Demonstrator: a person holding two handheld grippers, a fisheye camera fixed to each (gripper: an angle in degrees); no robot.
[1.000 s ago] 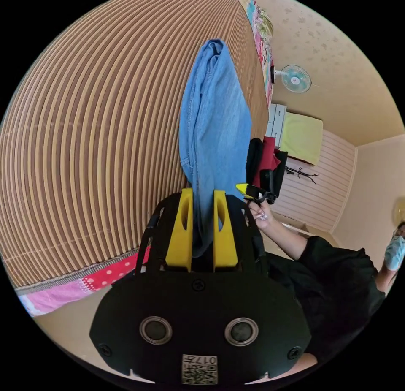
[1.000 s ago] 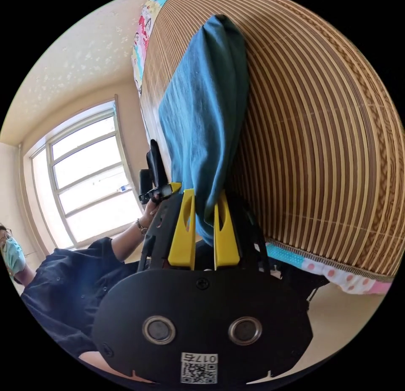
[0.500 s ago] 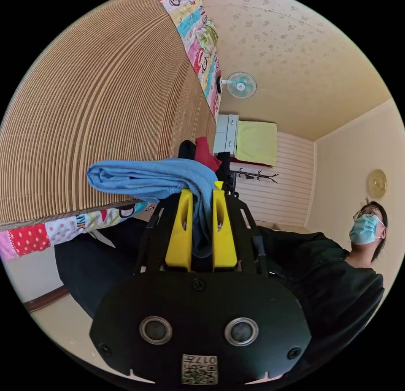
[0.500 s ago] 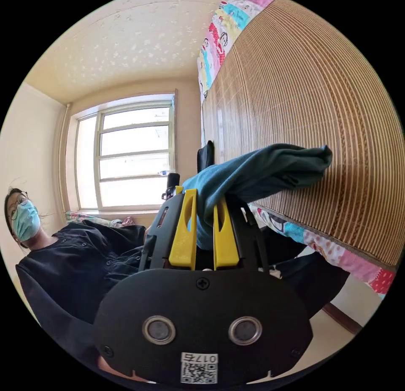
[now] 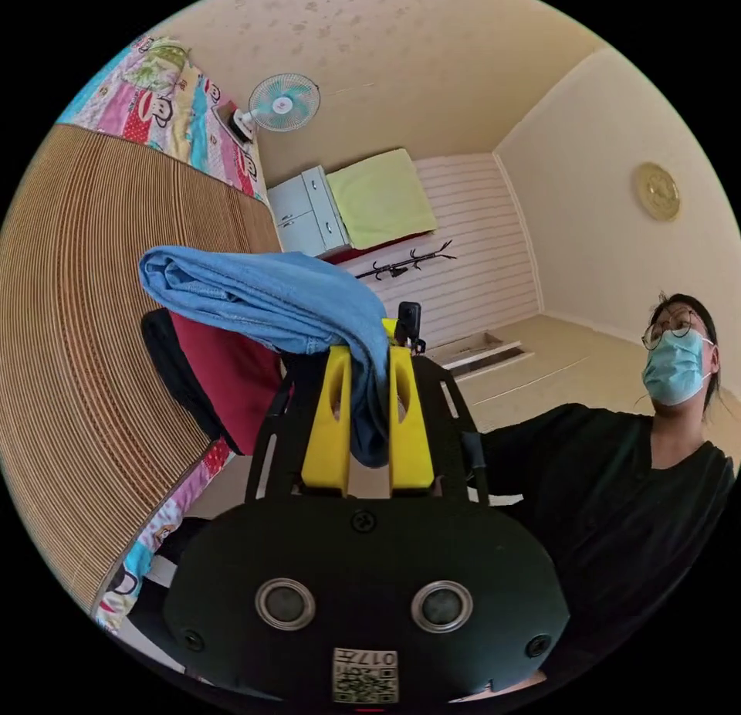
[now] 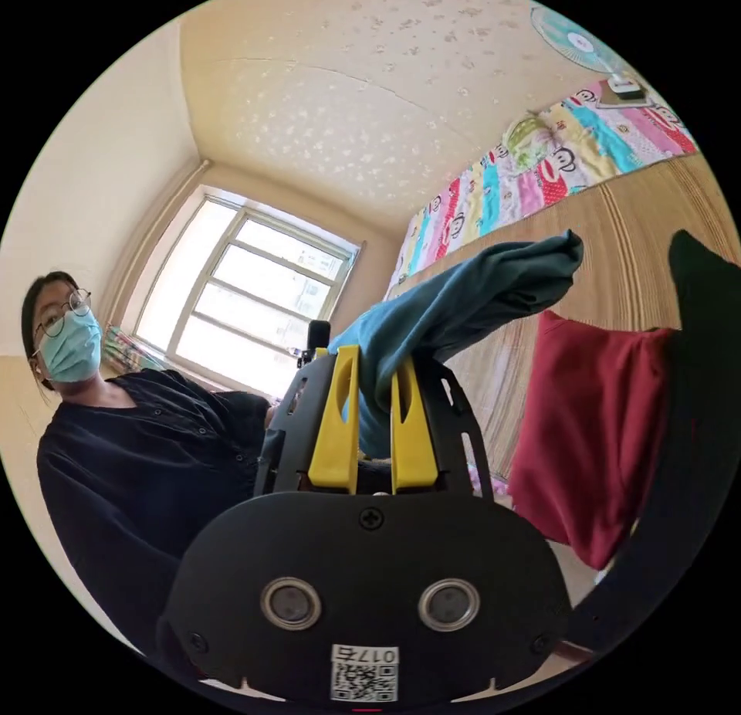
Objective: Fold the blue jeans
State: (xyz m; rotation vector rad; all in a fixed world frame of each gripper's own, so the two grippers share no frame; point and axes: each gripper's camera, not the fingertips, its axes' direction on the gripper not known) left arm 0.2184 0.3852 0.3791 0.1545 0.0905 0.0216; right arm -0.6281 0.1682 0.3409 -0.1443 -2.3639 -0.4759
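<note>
The blue jeans (image 5: 262, 294) are bunched and held up off the mat. In the left gripper view my left gripper (image 5: 368, 360) is shut on a fold of the denim, which drapes away to the left over its yellow jaws. In the right gripper view the jeans (image 6: 471, 298) look darker teal and stretch toward the upper right. My right gripper (image 6: 370, 360) is shut on that end of the cloth. Just past the left gripper's jaws the tip of the right gripper (image 5: 407, 325) peeks out.
A striped bamboo mat (image 5: 85, 344) covers a bed with a patchwork sheet (image 6: 532, 182). Red cloth (image 6: 594, 437) and black cloth (image 6: 695, 406) lie on the mat close by. The person in black (image 5: 617, 483) stands beside the bed. A window (image 6: 247, 298), a fan (image 5: 282, 103) and drawers (image 5: 309, 213) are farther off.
Both cameras have swung from facing the mat toward the room and ceiling. The jeans, which hung long a second ago, are now bunched and lifted. The red and black clothes have come into both views.
</note>
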